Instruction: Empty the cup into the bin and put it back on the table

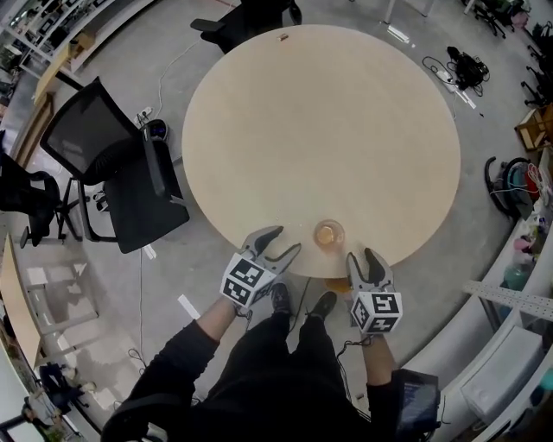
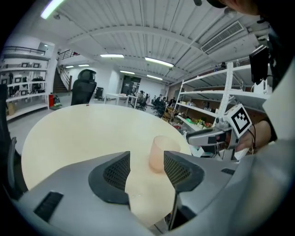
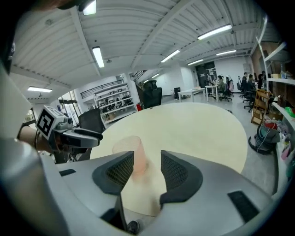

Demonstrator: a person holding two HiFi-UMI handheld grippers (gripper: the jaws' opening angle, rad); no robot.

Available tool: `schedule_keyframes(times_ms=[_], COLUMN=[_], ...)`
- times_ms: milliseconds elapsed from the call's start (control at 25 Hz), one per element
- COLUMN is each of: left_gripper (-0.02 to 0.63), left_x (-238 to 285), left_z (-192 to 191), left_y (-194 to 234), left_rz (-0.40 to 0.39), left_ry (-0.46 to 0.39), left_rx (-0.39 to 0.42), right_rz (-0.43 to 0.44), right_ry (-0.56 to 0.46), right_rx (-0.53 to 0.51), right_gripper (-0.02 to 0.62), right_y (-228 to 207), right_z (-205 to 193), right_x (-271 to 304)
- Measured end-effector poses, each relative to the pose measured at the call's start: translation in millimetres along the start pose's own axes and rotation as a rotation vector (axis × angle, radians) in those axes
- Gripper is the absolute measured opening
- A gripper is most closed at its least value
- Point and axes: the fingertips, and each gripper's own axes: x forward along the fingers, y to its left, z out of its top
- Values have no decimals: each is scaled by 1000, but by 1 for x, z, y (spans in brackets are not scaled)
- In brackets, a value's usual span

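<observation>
A translucent peach cup [image 1: 329, 235] stands upright on the round pale table [image 1: 320, 129], close to its near edge. My left gripper [image 1: 286, 240] is just left of the cup with its jaws apart and nothing between them. In the left gripper view the cup [image 2: 161, 153] stands beyond the open left gripper [image 2: 146, 169]. My right gripper [image 1: 363, 256] hovers off the table's edge, a little right of the cup, also open and empty. In the right gripper view the cup [image 3: 130, 152] sits ahead, just left of the gap of the right gripper [image 3: 146, 169].
A black office chair [image 1: 112, 164] stands at the table's left, and another chair [image 1: 246, 22] at its far side. Shelving and clutter [image 1: 518, 224] line the right wall. Cables [image 1: 458, 73] lie on the floor at the far right. The person's shoes [image 1: 302, 302] are below the near edge.
</observation>
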Motion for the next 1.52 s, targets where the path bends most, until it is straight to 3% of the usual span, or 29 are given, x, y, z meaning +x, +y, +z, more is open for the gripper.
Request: schedule_keyframes(times_ms=[120, 320, 480, 640, 1200, 1520], left_gripper=[235, 249, 255, 255, 252, 252], left_x=[22, 47, 65, 78, 97, 84], left_z=[-20, -44, -50, -53, -44, -33], left_y=[6, 4, 4, 7, -18, -34], left_rz=[-41, -145, -205, -244, -297, -324], left_ry=[77, 167, 215, 241, 245, 205], left_rx=[120, 294, 417, 509, 580, 572], right_rz=[62, 266, 303, 344, 416, 444], right_ry=[87, 236, 275, 292, 214, 190], right_rx=[-121, -438, -554, -604, -546, -511], right_gripper=[227, 230, 230, 230, 233, 233], right_y=[-4, 14, 10, 14, 32, 39], right_z=[-21, -47, -53, -57, -39, -32], right_x=[21, 44, 59, 73, 80, 69])
